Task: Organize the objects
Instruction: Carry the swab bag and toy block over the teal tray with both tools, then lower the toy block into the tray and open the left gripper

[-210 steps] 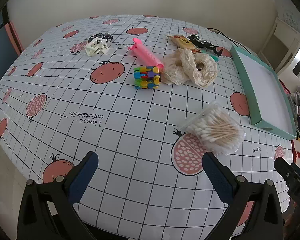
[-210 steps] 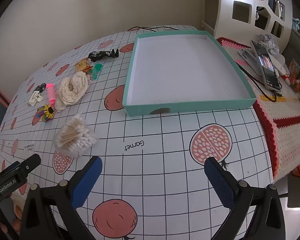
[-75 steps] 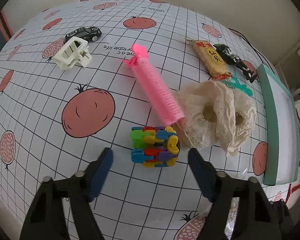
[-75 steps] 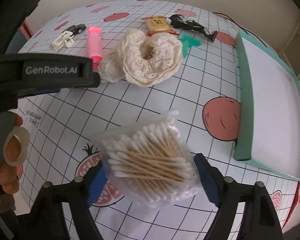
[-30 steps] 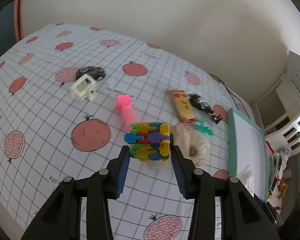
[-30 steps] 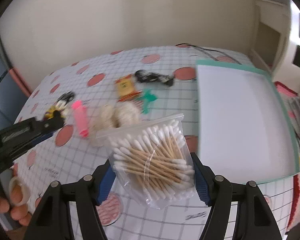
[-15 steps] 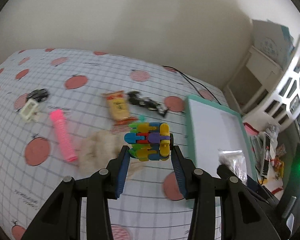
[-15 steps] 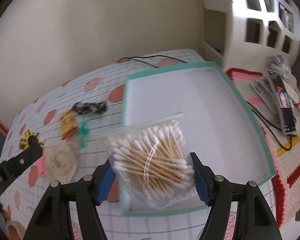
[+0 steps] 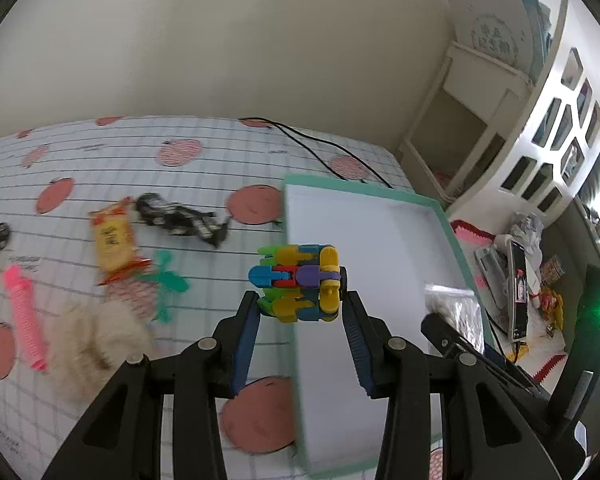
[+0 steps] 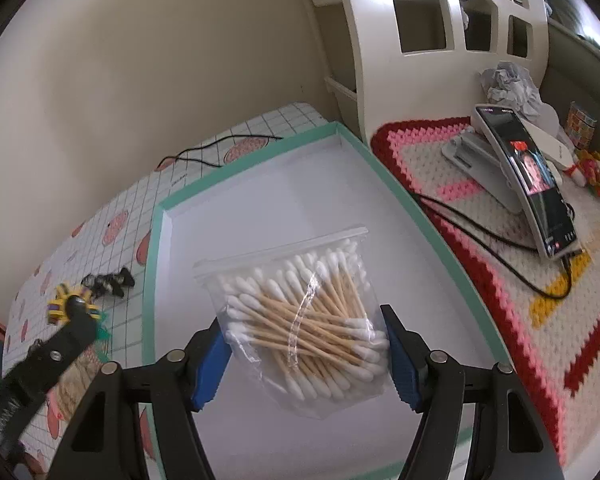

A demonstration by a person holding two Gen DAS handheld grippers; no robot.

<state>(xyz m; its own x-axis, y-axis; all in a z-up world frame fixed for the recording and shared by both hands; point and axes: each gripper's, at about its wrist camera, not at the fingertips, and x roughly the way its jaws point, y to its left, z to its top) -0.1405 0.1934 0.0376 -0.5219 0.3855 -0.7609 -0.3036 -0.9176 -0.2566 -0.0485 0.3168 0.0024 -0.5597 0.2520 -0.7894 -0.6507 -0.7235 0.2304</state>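
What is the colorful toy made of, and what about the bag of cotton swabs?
The colorful toy, pinched in the left tongs, looks like hard, glossy plastic: bright solid-colored interlocking pieces. The bag of cotton swabs, in the right tongs, seems thin clear plastic film, since it wrinkles and shines. The sticks look like wood or bamboo with white cotton tips.

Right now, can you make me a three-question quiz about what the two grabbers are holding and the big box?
1. Where is the bag of cotton swabs?
A. on the tablecloth
B. held over the box
C. on the shelf

2. What colour is the box rim?
A. teal
B. red
C. black

3. The toy is:
A. lying beside the pink roller
B. inside the box
C. gripped in the left gripper

Answers: B, the right gripper holds it above the white floor; A, the edge is teal; C, both fingers press its sides.
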